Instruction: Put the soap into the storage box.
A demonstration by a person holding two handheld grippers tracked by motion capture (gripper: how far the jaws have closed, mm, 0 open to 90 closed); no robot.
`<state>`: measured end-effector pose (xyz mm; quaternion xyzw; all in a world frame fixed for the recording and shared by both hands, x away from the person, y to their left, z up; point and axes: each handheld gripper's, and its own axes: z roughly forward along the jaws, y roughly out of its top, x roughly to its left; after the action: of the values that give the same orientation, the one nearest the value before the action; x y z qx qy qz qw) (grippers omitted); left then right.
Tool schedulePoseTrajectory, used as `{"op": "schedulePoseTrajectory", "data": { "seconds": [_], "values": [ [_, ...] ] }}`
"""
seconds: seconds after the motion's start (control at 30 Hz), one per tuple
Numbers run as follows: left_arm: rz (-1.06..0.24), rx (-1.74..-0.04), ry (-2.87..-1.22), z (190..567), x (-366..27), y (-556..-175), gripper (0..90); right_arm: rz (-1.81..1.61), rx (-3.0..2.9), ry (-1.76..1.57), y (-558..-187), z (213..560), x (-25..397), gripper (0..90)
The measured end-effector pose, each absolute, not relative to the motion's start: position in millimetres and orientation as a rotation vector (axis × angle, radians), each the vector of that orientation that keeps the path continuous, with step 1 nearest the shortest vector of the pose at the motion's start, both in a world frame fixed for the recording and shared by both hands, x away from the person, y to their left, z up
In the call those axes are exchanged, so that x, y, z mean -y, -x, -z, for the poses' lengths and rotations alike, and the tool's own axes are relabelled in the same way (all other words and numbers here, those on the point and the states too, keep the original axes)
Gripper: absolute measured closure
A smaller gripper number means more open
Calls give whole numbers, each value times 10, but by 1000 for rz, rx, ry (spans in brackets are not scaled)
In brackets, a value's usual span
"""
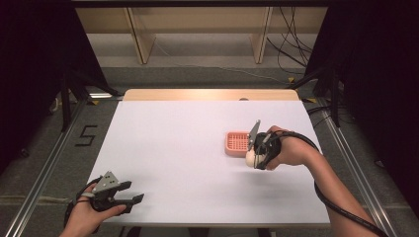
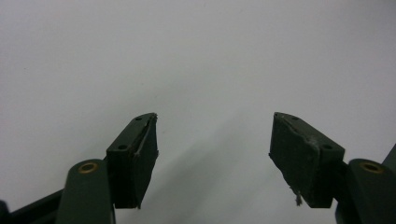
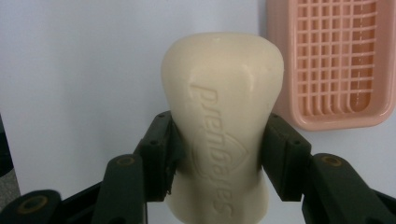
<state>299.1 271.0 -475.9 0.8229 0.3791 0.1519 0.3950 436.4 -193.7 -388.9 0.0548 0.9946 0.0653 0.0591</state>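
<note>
Now | right tool [image 3: 219, 154] grips soap bar [image 3: 224, 107] | beside pink dish [image 3: 331, 65]

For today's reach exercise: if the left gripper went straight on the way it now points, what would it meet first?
Probably only the white table top: the left gripper stands open, nothing lies ahead of it, though depth is unclear.

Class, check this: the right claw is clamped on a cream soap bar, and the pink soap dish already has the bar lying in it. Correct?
Not quite. The right claw is indeed clamped on the soap bar, but the pink soap dish holds nothing; the bar is beside it, as the right gripper view shows.
</note>
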Motion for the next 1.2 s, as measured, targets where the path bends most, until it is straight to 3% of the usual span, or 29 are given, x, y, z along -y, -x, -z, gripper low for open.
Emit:
{"op": "schedulePoseTrajectory", "data": {
  "seconds": [1.2],
  "values": [
    [-365,-976,-2063,4774,-2671,-2981,319,-201,-2924,-206,-4506,3906,1892,506]
  ]
}}
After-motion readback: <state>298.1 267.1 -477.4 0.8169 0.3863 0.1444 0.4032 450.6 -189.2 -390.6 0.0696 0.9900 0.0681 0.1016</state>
